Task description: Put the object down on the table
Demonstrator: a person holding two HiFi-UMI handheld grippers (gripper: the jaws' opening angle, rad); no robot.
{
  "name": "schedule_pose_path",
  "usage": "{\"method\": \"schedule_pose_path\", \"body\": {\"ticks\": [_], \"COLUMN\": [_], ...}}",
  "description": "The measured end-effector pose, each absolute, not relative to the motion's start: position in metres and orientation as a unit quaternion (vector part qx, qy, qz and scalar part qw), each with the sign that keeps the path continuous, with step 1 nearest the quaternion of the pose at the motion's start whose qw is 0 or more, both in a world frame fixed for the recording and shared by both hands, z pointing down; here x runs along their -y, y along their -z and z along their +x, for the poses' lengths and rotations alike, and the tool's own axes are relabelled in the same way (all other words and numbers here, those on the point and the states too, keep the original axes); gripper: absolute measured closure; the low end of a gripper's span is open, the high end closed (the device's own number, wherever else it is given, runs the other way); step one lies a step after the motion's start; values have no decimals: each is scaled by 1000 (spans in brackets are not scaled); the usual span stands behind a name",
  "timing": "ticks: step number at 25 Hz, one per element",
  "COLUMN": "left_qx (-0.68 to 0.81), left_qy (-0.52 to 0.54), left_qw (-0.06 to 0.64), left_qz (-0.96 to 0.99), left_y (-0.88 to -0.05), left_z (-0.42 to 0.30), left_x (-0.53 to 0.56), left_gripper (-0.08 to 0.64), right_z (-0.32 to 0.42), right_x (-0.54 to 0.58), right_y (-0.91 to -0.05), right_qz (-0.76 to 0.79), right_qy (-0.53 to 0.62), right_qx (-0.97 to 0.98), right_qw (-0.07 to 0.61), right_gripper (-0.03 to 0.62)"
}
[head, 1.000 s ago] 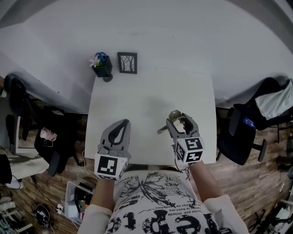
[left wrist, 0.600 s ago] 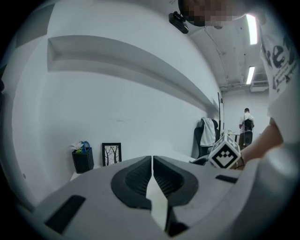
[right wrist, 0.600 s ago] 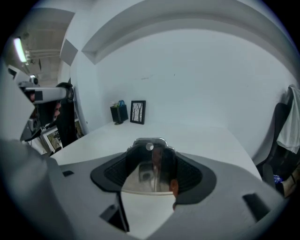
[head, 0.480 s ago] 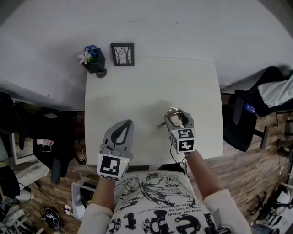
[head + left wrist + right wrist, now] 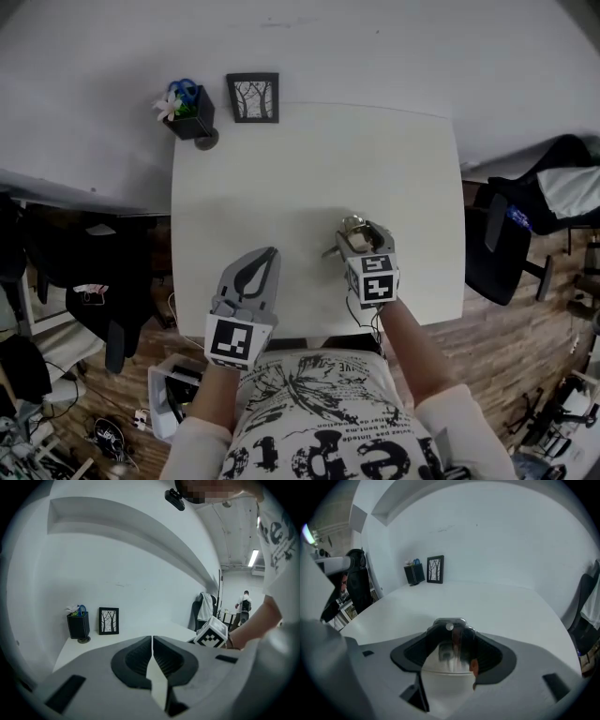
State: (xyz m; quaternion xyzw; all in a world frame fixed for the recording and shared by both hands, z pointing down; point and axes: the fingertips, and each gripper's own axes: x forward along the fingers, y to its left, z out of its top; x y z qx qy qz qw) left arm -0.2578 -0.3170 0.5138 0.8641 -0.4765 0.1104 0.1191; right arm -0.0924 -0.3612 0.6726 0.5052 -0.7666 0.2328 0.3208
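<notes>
A small shiny metal cup point(image 5: 350, 224) with a thin handle pointing left sits between the jaws of my right gripper point(image 5: 354, 229), low over the white table point(image 5: 281, 178) near its front right. In the right gripper view the cup point(image 5: 451, 646) fills the gap and my right gripper point(image 5: 452, 631) is shut on it. Whether the cup touches the table is hidden. My left gripper point(image 5: 265, 255) hangs over the table's front edge, shut with nothing in it; its jaws point(image 5: 152, 641) meet in the left gripper view.
A black pen holder with a flower point(image 5: 190, 114) and a small framed tree picture point(image 5: 252, 97) stand at the table's far left corner. A dark office chair point(image 5: 511, 244) is to the right of the table. Clutter lies on the floor at the left.
My right gripper, still holding the cup, has moved a little forward over the table and looks lower. The left gripper stays about where it was.
</notes>
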Motion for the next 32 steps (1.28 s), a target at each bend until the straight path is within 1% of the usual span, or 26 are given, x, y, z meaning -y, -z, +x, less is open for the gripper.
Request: {"method": "schedule_pose_path", "body": {"ticks": [4, 8, 11, 16, 20, 22, 24, 27, 32], "left_qx": [476, 473, 482, 490, 491, 492, 492, 497, 505], "left_qy": [-112, -116, -105, -100, -98, -97, -99, -96, -80], "left_qw": [119, 147, 132, 128, 128, 123, 118, 106, 77], "left_qz": [864, 861, 859, 856, 856, 857, 857, 856, 856], "left_y": [-519, -513, -518, -516, -509, -506, -503, -491, -462], "left_z": [-260, -260, -267, -273, -274, -275, -277, -281, -287], "left_x": [318, 317, 318, 317, 317, 316, 313, 314, 311], "left_gripper": [548, 548, 548, 548, 548, 548, 548, 548, 548], "right_z": [-92, -92, -93, -94, -91, -92, -95, -101, -100], "right_x": [362, 365, 366, 367, 367, 367, 369, 369, 362], "right_y": [-683, -687, -689, -692, -686, -674, -652, -607, -535], "right_qz": [507, 513, 510, 505, 518, 527, 536, 544, 559], "right_qy": [-245, -247, -249, -252, -255, -255, -247, -209, -135], "right_qx": [757, 748, 743, 737, 735, 741, 754, 779, 803], "right_qw": [331, 340, 354, 372, 356, 330, 290, 232, 156], "right_gripper": [313, 311, 311, 305, 272, 262, 264, 305, 439]}}
